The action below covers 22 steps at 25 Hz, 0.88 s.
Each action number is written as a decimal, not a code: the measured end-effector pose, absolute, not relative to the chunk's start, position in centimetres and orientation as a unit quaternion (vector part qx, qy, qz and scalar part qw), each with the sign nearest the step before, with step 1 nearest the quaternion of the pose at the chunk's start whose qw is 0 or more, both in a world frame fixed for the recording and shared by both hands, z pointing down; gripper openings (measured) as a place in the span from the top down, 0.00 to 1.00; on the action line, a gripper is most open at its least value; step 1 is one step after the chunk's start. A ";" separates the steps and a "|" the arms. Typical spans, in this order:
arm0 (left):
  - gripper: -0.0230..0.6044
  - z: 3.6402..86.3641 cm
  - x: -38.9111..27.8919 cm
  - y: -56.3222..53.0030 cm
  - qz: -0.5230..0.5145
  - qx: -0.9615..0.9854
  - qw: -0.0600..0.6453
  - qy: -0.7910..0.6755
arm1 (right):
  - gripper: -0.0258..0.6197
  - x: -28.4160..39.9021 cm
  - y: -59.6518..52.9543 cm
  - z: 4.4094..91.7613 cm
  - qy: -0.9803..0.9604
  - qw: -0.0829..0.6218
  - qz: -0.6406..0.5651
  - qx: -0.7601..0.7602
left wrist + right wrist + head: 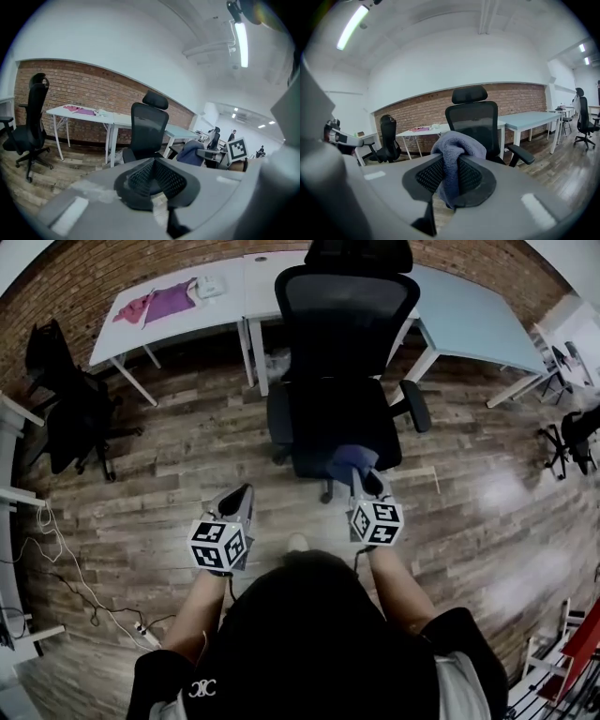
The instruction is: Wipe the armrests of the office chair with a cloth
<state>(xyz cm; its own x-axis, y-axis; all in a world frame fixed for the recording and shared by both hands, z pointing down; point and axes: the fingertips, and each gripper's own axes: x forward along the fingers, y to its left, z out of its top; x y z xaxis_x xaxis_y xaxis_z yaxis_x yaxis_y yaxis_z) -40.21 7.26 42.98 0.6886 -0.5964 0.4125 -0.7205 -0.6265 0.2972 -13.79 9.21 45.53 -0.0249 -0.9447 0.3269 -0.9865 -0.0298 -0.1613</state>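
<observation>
Cloth [457,143], blue and bunched, is sitting pinched between the jaws of the right gripper [451,165], which is clamping it with a fold standing up above the pads and a tail hanging below. In the head view the right gripper is hovering at the front edge of the office chair [342,362], with the cloth over the seat. The left gripper [152,164] is holding nothing: its jaws are meeting at the tips, and it is hanging short of the chair, to the left of the seat.

Everything is turning on where the armrests are lying from the cloth. The right-hand armrest [415,407] is lying ahead of the right gripper and out to its right, its pad running roughly front to back, away from the person. The left-hand armrest [277,423] is lying ahead and to the left, across the seat, and looks about as close. Since the cloth is in the right gripper, the right-hand armrest is probably the easier first target: a reach forward and outward, then strokes along the length of the pad. Neither armrest is touching the cloth yet.
</observation>
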 end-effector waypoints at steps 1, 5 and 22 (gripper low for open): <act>0.96 42.9 -40.7 8.7 0.136 0.892 0.222 -0.370 | 0.86 -14.4 10.5 45.4 -0.696 0.060 0.174 0.694; 0.96 43.4 -44.0 14.8 0.130 0.889 0.226 -0.377 | 0.86 -17.2 16.1 44.5 -0.699 0.056 0.168 0.693; 0.96 43.6 -48.1 34.0 0.105 0.891 0.238 -0.372 | 0.86 -25.0 36.6 40.4 -0.729 0.061 0.133 0.668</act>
<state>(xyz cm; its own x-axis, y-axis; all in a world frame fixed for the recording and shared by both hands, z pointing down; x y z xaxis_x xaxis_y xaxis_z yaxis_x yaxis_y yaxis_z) -48.10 34.01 43.55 0.7006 -0.6131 0.3650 -0.7134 -0.6093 0.3460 -24.96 36.58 40.36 -0.0989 -0.9586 0.2672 -0.9912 0.0711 -0.1117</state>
